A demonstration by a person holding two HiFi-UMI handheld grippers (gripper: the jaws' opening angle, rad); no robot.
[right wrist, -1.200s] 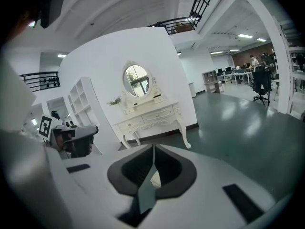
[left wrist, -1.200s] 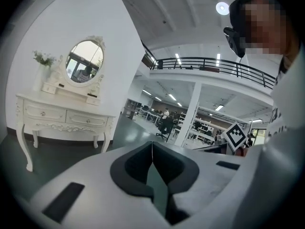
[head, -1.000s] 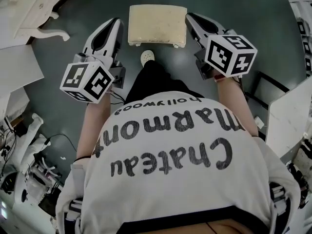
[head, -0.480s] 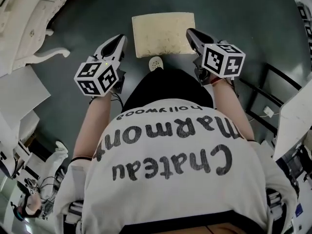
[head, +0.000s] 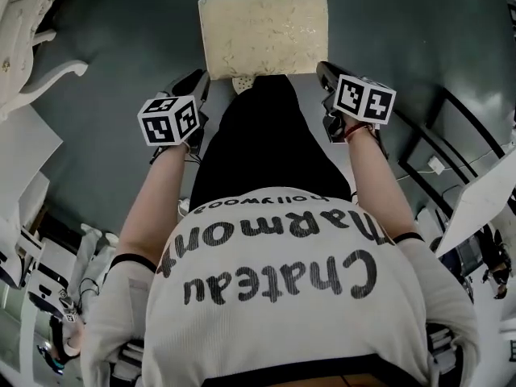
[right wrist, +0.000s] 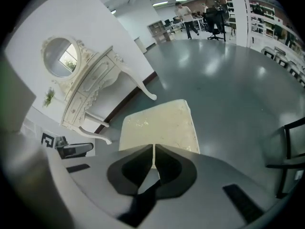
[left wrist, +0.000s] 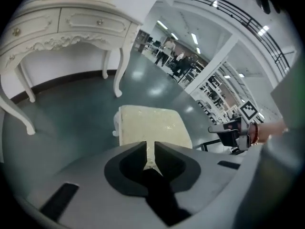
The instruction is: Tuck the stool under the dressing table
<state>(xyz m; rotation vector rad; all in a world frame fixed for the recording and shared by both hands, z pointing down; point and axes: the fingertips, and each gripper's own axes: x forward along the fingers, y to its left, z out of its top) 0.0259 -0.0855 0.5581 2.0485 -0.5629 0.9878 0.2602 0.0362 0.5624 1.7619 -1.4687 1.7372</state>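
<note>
A cream cushioned stool (head: 264, 35) stands on the dark grey floor in front of the person's legs; it also fills the middle of both gripper views (left wrist: 150, 125) (right wrist: 159, 125). The white carved dressing table (head: 24, 47) is at the upper left, apart from the stool, its drawers and curved legs (left wrist: 57, 27) plain and its oval mirror (right wrist: 59, 56) visible. My left gripper (head: 197, 79) hangs by the stool's near left corner, shut and empty (left wrist: 150, 151). My right gripper (head: 324, 69) is by the near right corner, also shut and empty (right wrist: 155, 154). Neither visibly touches the stool.
A black metal frame (head: 435, 147) stands on the floor to the right. White boards lie at the left (head: 28, 147) and right (head: 476, 208). Cables and equipment (head: 56, 289) clutter the lower left. People (right wrist: 183, 13) stand far off in the hall.
Both grippers have dropped and tilted downward, ending low beside the stool's near corners. The stool now looks larger and nearer. Both pairs of jaws stayed shut.
</note>
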